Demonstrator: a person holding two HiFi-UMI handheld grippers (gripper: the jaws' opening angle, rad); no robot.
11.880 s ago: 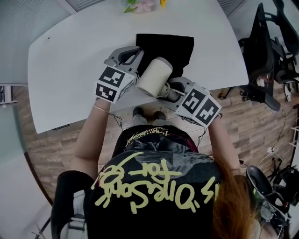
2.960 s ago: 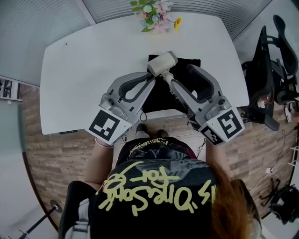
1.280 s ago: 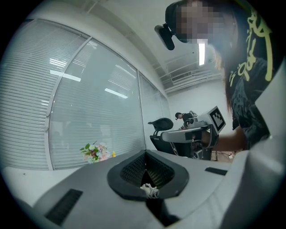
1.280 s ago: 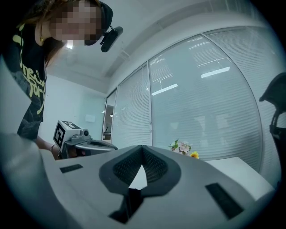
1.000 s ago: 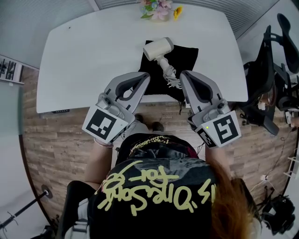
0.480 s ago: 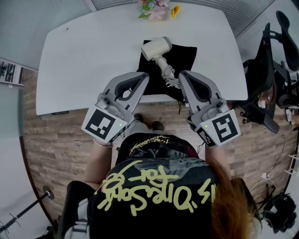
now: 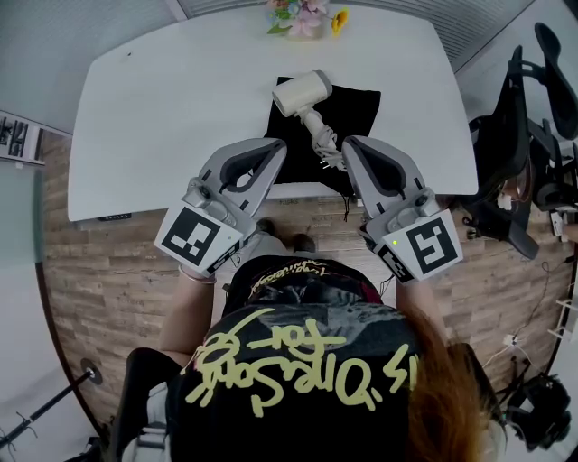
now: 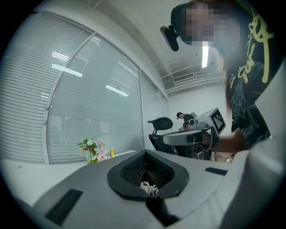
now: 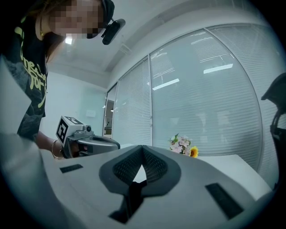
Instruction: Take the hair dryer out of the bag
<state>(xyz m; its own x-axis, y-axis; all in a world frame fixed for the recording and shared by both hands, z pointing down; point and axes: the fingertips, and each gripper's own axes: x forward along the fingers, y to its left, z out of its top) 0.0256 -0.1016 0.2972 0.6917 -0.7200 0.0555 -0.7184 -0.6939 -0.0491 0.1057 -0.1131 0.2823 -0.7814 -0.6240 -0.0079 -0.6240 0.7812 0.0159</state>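
Observation:
A cream hair dryer (image 7: pixel 302 93) lies on top of the flat black bag (image 7: pixel 357 108) on the white table, head to the back, handle and coiled white cord (image 7: pixel 327 149) trailing to the front edge. My left gripper (image 7: pixel 278 144) is shut and empty, just left of the cord at the table's front edge. My right gripper (image 7: pixel 346 144) is shut and empty too, just right of the cord. Both point level across the table. In the left gripper view the shut gripper (image 8: pixel 145 154) frames a bit of the cord (image 8: pixel 149 190). The right gripper view shows its gripper (image 9: pixel 142 147) shut on nothing.
A small bunch of flowers (image 7: pixel 302 16) stands at the table's back edge, also seen as flowers (image 8: pixel 94 150) and flowers (image 9: pixel 183 145). Black office chairs (image 7: pixel 533 135) stand to the right of the table (image 7: pixel 163 117). The floor is wood-patterned.
Earlier both grippers held the dryer up; now it lies on the bag and both have drawn back to the front edge. Nothing has moved in the last second.

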